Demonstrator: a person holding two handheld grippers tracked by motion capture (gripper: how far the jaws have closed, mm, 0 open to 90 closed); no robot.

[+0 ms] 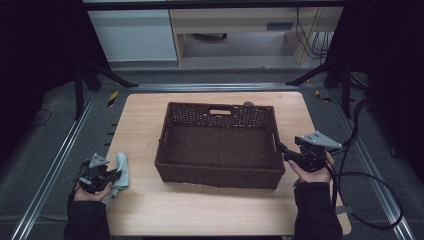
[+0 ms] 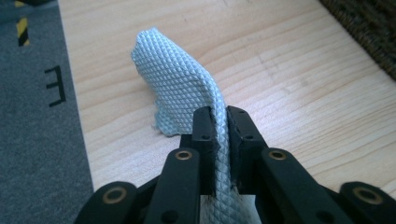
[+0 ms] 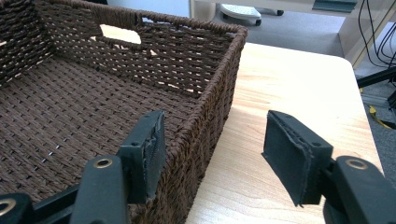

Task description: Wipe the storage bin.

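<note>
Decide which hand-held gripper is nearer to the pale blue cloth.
Left. The left hand-held gripper is clamped on the cloth at the table's left edge. The right hand-held gripper straddles the wicker basket's right wall, open, across the table.

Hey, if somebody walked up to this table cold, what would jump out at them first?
Probably the big dark wicker basket, empty, in the middle of the wooden table. Next, the pale blue cloth near the table's left edge, pinched between the left tongs. The right tongs stand open astride the basket's right wall, one jaw inside and one outside.
</note>
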